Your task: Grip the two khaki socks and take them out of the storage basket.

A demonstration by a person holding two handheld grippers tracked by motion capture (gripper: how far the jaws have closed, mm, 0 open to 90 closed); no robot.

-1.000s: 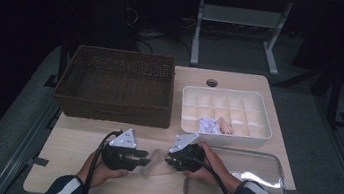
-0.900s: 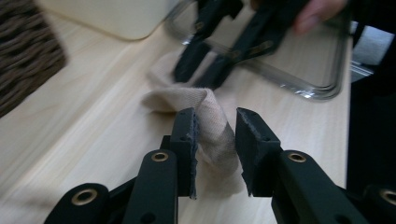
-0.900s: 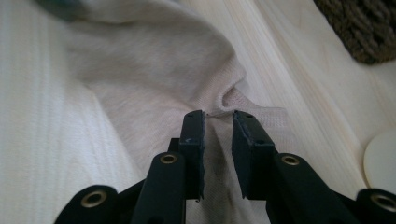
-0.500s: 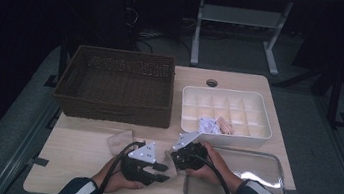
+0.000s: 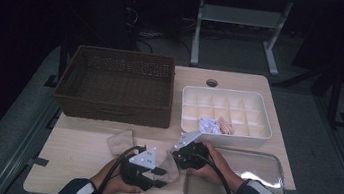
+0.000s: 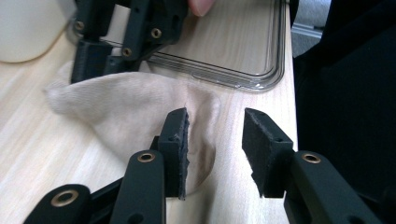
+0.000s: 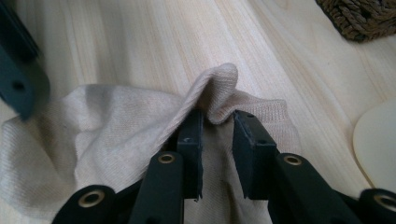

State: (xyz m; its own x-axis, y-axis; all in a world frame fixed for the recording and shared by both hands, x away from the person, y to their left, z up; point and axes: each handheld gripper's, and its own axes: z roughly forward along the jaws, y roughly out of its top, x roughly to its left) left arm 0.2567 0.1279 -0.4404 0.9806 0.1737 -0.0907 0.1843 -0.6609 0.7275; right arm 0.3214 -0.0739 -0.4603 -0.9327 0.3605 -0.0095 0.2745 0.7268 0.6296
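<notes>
A beige sock (image 6: 126, 102) lies flat on the wooden table near its front edge. My right gripper (image 7: 217, 119) is shut on a raised fold of the sock (image 7: 93, 130); in the high view it (image 5: 177, 159) sits just left of the clear tray. My left gripper (image 6: 215, 119) hovers over the sock's rounded end, one pad over the cloth and one over bare wood. Its jaws have just been opening and press on nothing. From above, the left gripper (image 5: 162, 172) points right at the sock (image 5: 171, 172).
A second beige piece of cloth (image 5: 120, 141) lies left of the grippers. A wicker basket (image 5: 116, 84) stands at the back left. Back right is a white compartment box (image 5: 258, 113) with small items. A clear tray (image 5: 279, 166) lies front right, close to the table's edge.
My left gripper has moved right and a little toward the person, up to the sock beside the right gripper. The beige cloth it was over now lies uncovered. The right gripper has stayed put.
</notes>
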